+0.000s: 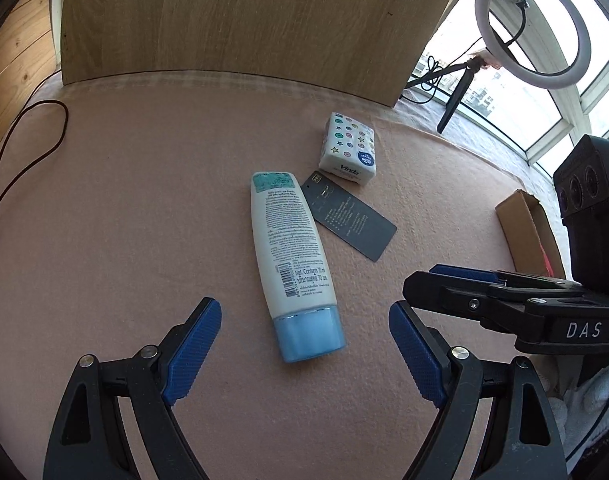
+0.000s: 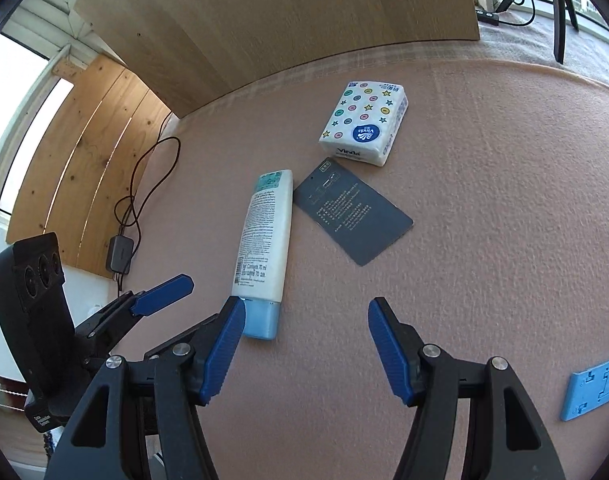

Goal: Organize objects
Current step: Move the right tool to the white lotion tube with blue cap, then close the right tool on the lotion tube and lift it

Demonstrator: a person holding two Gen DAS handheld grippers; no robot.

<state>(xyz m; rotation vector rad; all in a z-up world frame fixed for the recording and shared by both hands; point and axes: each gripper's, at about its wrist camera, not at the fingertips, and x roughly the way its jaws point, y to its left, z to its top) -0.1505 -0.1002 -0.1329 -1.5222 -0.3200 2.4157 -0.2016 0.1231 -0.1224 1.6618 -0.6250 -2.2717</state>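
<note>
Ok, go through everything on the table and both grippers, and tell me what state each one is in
Left gripper: open, holding nothing.
Right gripper: open, holding nothing.
Lotion tube: lying flat, blue cap on.
Dark card: flat, one corner against the tube.
Tissue pack: lying flat, looks sealed.
Cardboard box: open.
Ring light: off, apparently.

Behind your work area a light wood panel [image 1: 240, 20] stands upright on the pink felt cover [image 1: 124, 220]. A ring light [image 1: 532, 28] sits by the window [image 1: 596, 92]. A dark cable [image 2: 152, 184] runs to a power adapter [image 2: 120, 254].
</note>
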